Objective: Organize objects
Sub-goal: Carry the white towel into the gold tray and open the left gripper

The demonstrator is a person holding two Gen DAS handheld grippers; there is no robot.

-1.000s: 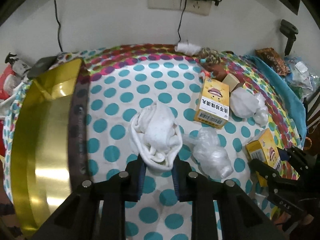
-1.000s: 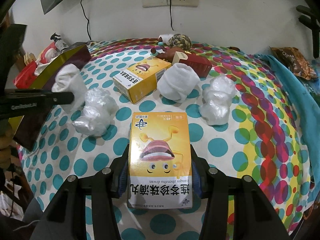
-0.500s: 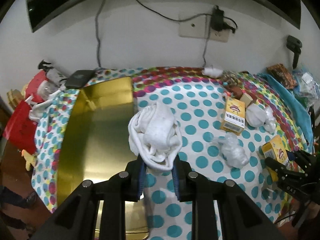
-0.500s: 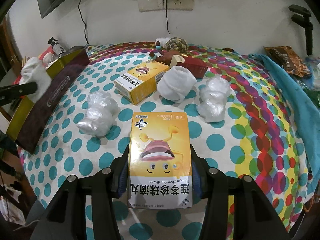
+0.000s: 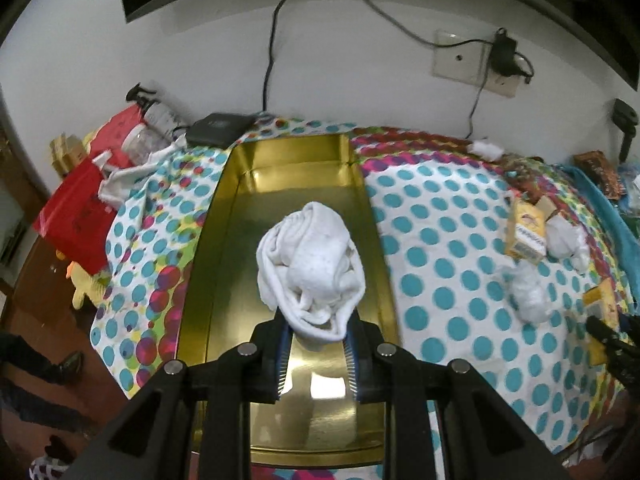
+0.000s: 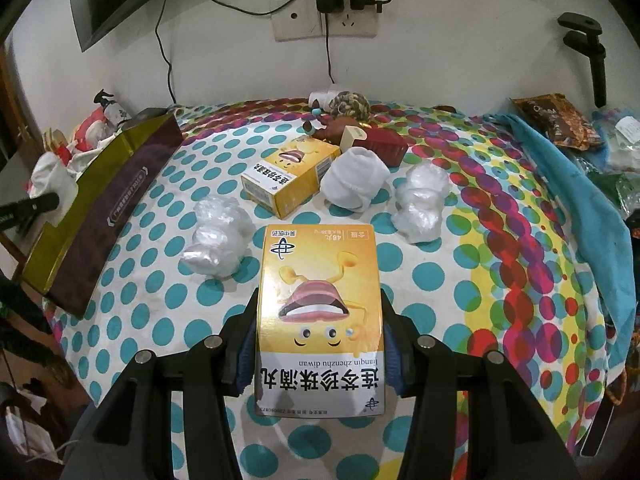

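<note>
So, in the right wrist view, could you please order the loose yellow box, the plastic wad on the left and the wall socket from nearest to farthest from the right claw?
1. Plastic wad on the left: just ahead and left of the right claw.
2. Loose yellow box: farther back, mid-table.
3. Wall socket: on the wall behind the table.

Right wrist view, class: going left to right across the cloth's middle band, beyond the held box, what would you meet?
Gold-lined dark tray → crinkled clear plastic bundle → yellow medicine box lying flat → rolled white sock → second clear plastic bundle → blue cloth.
</note>
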